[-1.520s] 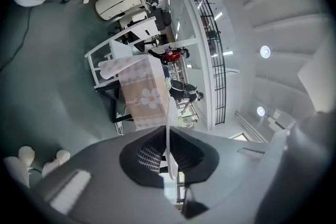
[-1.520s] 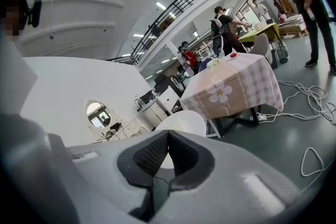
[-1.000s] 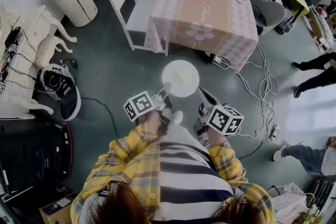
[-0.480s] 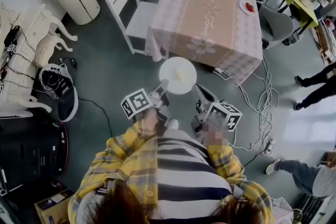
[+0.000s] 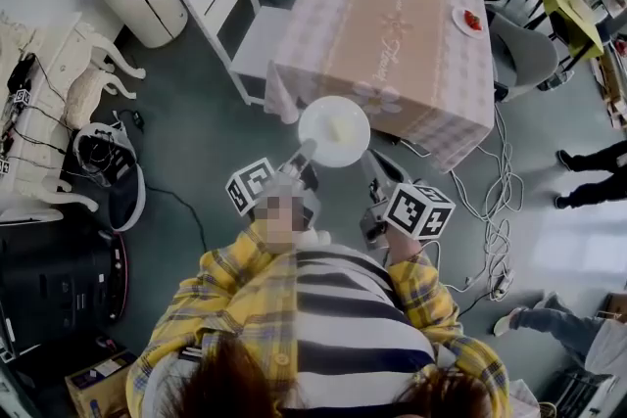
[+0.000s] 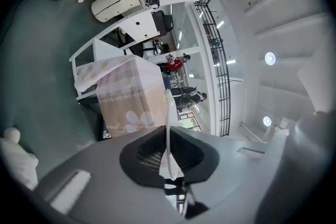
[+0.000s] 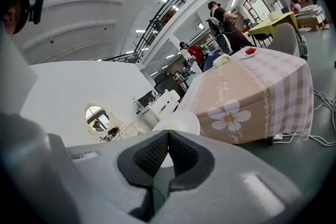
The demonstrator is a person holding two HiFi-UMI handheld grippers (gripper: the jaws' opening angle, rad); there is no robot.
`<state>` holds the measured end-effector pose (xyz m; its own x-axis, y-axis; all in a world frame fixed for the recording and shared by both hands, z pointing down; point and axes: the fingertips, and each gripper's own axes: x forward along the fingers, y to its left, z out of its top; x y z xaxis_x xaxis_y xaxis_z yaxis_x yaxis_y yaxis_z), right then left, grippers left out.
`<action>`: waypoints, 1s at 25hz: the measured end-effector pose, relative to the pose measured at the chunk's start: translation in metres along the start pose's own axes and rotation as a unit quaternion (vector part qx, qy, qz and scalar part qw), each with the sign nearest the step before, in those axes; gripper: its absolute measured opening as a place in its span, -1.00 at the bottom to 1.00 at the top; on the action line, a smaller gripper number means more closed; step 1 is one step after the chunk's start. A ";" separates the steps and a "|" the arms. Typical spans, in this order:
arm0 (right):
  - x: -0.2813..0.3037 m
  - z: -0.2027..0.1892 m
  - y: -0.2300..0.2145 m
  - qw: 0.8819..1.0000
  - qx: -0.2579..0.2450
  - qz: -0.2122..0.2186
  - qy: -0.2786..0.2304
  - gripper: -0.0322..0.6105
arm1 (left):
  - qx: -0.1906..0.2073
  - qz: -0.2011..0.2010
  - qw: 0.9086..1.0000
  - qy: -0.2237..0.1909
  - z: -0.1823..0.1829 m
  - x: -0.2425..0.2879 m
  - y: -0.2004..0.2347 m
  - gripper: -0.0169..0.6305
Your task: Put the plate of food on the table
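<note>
Left gripper (image 6: 168, 159) jaws clamped on plate (image 5: 317, 118) rim, right gripper (image 7: 167, 147) jaws together

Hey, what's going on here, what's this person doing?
A person in a yellow plaid shirt holds a white plate of food out in front of the table with the pink cloth. The left claw is clamped on the plate's near rim; the right claw is shut and empty beside it. The plate hangs in the air near the table's edge, not yet set down.
</note>
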<state>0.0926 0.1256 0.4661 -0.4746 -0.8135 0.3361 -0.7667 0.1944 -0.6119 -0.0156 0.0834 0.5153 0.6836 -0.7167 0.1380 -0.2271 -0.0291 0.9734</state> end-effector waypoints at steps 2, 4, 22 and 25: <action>0.007 0.005 -0.004 1.000 -0.002 -0.002 0.002 -0.91 | -0.003 0.000 1.000 0.002 0.001 0.007 -0.001 -0.92; 0.015 0.010 -0.006 1.000 -0.004 -0.004 0.003 -0.91 | -0.003 0.001 1.000 0.004 0.005 0.016 -0.001 -0.91; 0.110 0.073 -0.029 0.999 0.002 -0.040 -0.007 -0.91 | -0.004 -0.002 0.999 0.049 0.082 0.108 0.001 -0.92; 0.128 0.081 -0.030 0.999 0.003 -0.047 -0.006 -0.91 | -0.003 -0.003 0.998 0.060 0.096 0.123 0.002 -0.91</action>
<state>0.0904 -0.0288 0.4693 -0.3948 -0.8350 0.3832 -0.8052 0.1137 -0.5820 0.0014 -0.0712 0.5170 0.7629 -0.6283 0.1524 -0.2190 -0.0294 0.9753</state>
